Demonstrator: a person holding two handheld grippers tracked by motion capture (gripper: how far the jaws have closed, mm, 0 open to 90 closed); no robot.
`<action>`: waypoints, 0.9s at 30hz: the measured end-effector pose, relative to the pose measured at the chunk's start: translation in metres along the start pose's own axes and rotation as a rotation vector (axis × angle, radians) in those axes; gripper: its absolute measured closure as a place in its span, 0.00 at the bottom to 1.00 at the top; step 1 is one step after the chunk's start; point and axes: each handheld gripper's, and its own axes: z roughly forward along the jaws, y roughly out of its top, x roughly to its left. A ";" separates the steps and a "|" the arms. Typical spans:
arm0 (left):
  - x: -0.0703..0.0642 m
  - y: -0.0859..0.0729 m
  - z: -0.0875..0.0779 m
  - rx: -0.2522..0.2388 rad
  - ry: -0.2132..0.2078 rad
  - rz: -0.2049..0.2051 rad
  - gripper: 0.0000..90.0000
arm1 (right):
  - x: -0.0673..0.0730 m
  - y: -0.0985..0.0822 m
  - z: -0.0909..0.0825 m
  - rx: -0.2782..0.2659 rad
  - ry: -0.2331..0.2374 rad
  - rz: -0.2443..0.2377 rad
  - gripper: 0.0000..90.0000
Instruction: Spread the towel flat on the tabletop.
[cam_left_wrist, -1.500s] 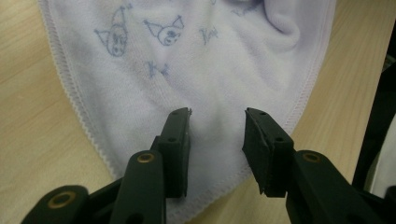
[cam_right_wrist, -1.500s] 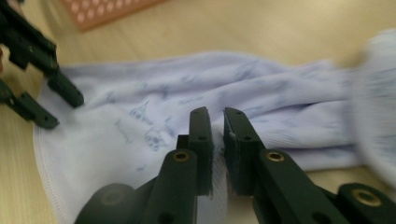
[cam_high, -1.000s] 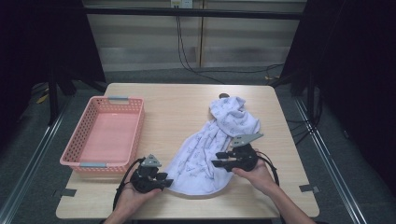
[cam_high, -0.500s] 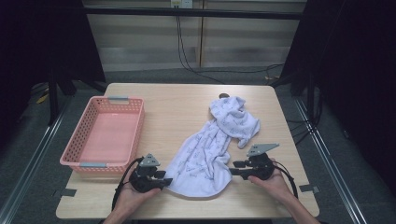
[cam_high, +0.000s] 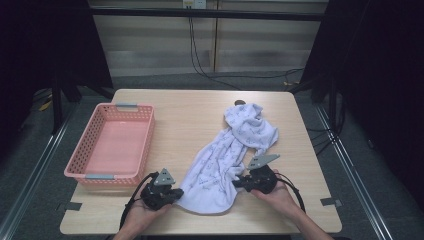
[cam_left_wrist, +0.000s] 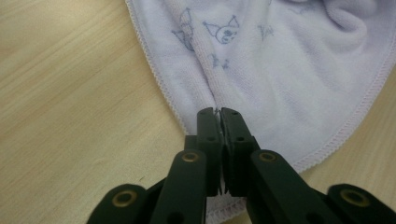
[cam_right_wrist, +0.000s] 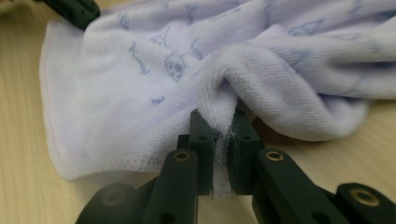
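Your left tool is clenched on the near left edge of the white towel; its jaws have just been closing, and the fabric is pinched between them in the left gripper view. Your right tool grasps a bunched fold at the towel's near right side, jaws just closed too, cloth squeezed between them. The towel lies crumpled on the surface, stretching away from both tools. The pink basket sits beyond and to the left of your left tool.
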 end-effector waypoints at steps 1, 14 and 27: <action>0.004 0.001 -0.001 -0.005 -0.042 -0.042 0.98 | -0.004 0.001 -0.009 -0.030 -0.011 0.021 0.93; 0.036 0.073 -0.055 -0.356 -0.103 -0.168 0.99 | -0.044 0.029 -0.106 -0.300 -0.145 0.147 0.91; 0.055 0.155 -0.097 -0.506 -0.086 -0.157 0.99 | -0.060 0.095 -0.166 -0.405 -0.242 0.100 0.93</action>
